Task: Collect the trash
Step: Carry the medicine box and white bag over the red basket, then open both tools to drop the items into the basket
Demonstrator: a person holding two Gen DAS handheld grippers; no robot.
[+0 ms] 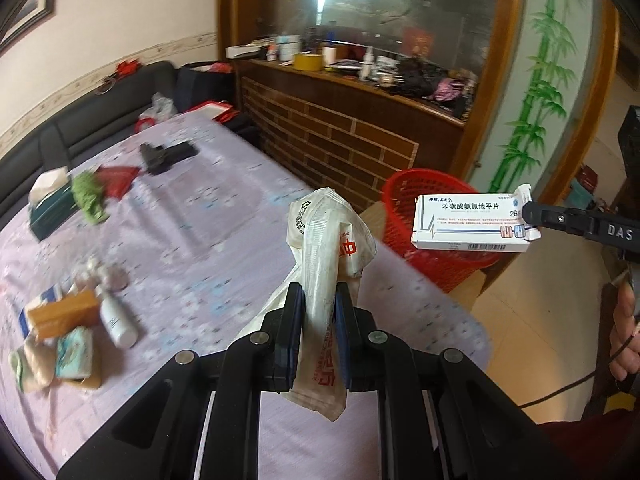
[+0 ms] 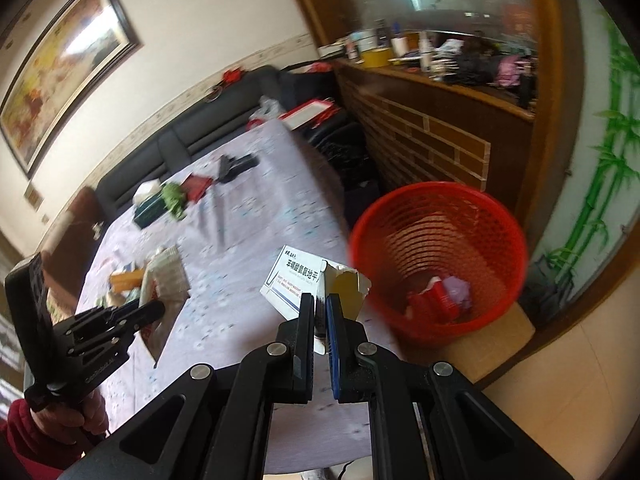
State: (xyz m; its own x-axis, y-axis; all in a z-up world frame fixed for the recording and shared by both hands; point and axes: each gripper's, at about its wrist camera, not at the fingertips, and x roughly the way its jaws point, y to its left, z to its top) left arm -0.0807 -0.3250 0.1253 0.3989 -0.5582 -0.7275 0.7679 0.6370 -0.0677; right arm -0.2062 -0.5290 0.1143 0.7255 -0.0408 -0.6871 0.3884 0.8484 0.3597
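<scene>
Both hands loaded. Left gripper [image 1: 318, 300] clamped on a crumpled white plastic wrapper [image 1: 328, 240], held above the lilac tablecloth [image 1: 208, 216]. Right gripper [image 2: 320, 304] pinched shut on the torn flap of a white medicine box [image 2: 292, 280], near the red mesh wastebasket [image 2: 440, 256]. Advice: bring each fully over the rim before releasing; the light wrapper may drift.

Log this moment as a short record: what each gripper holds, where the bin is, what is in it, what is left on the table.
left gripper: jaws shut on crumpled white plastic bag
right gripper: jaws shut on white cardboard medicine box, flap torn open
bin: red mesh plastic basket, on the floor beside the table
bin contents: red and purple scraps
table: lilac flowered cloth, white bottle, green tissue box
</scene>
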